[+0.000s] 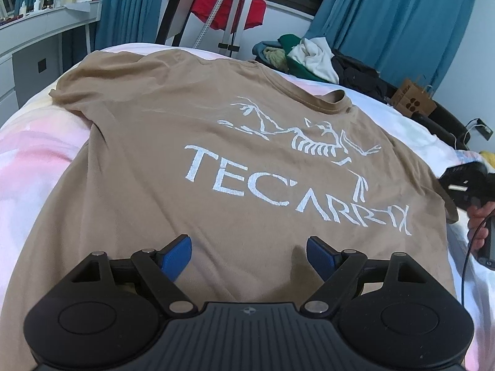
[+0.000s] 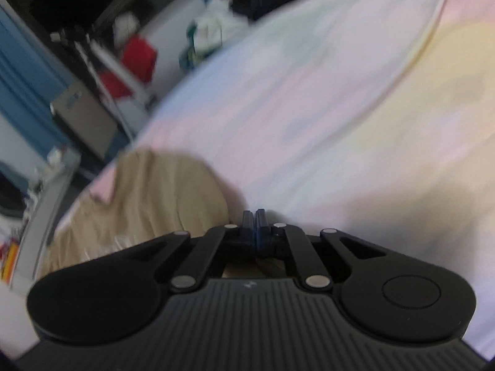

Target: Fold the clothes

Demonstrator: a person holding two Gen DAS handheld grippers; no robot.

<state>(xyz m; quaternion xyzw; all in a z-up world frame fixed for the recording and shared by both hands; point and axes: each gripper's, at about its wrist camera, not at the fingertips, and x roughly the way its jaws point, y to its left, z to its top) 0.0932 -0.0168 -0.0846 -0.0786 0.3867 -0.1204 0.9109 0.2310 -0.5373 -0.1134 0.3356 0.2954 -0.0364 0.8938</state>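
A tan T-shirt with white lettering lies spread flat, print up, on the bed. My left gripper is open above the shirt's lower part, its blue fingertips wide apart and empty. My right gripper is shut, pads together with nothing seen between them; it sits at the shirt's edge, with tan cloth to its left. The right gripper also shows at the right edge of the left wrist view, beside the shirt's sleeve. The right wrist view is blurred.
The bed has a pastel pink, white and yellow cover. A pile of clothes lies at the bed's far side. Beyond it are a red garment on a stand, blue curtains, a grey desk and a cardboard box.
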